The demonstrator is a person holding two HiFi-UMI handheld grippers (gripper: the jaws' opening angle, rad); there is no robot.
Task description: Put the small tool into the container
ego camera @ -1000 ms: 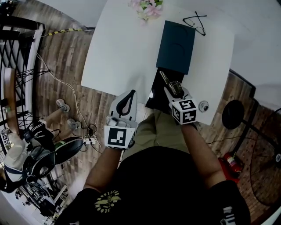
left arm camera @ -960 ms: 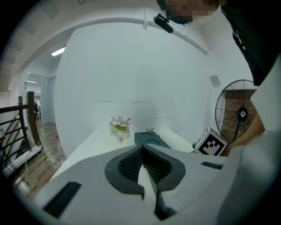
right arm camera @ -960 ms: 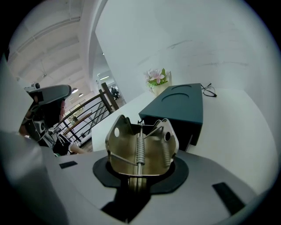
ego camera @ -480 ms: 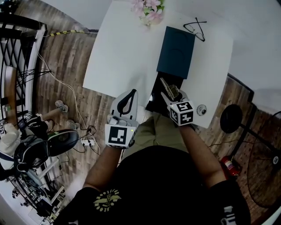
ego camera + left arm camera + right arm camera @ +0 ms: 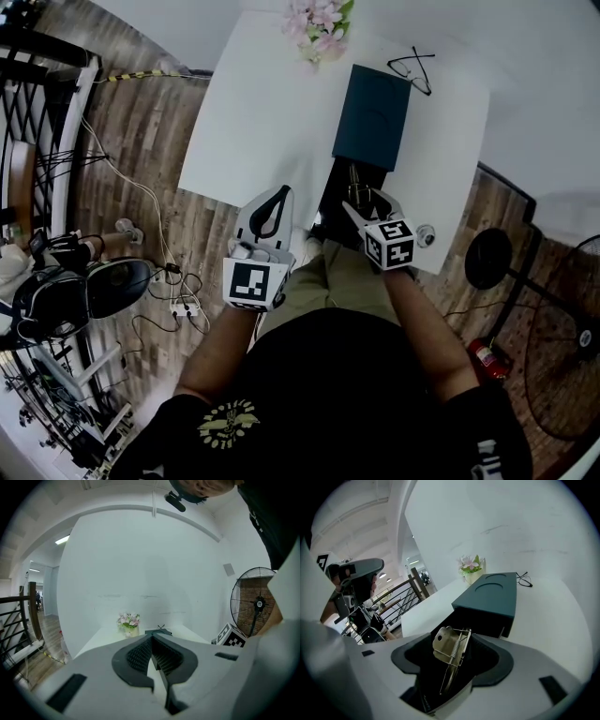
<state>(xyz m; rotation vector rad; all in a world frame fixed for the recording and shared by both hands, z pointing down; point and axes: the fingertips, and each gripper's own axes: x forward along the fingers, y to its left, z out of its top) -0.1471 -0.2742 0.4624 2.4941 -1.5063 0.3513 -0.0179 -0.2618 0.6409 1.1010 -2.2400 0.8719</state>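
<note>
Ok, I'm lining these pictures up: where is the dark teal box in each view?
Head view: the dark teal box lies on the white table, upper centre-right.
Left gripper view: a small dark sliver at centre, just right of the pink flowers.
Right gripper view: large, right of centre.
Shared landmark: the flowers, near the box's far end in all three.
</note>
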